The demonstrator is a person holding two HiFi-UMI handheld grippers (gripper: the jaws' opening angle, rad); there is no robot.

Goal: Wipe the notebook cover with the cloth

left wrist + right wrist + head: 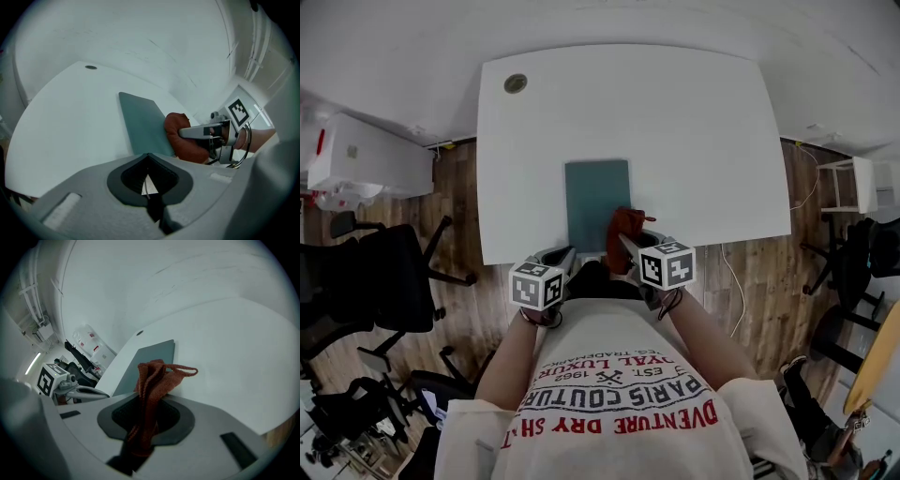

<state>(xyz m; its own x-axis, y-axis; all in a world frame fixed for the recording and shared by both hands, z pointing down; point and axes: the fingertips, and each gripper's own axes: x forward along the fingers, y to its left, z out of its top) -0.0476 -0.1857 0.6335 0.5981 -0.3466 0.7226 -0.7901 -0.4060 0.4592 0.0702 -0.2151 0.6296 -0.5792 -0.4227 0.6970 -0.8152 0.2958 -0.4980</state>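
A teal notebook (597,202) lies flat on the white table (694,122), close to its front edge. My right gripper (623,246) is shut on a rust-red cloth (628,225), which hangs bunched over the notebook's near right corner. In the right gripper view the cloth (152,380) rises from between the jaws, with the notebook (150,362) just beyond. My left gripper (570,255) hovers at the table's front edge, left of the cloth, shut and holding nothing. The left gripper view shows the notebook (143,124), the cloth (180,138) and the right gripper (206,131).
A round cable grommet (516,82) sits at the table's far left corner. Black office chairs (384,272) stand on the wooden floor to the left, near a white cabinet (366,155). A white stool (844,183) and a cable (733,281) are on the right.
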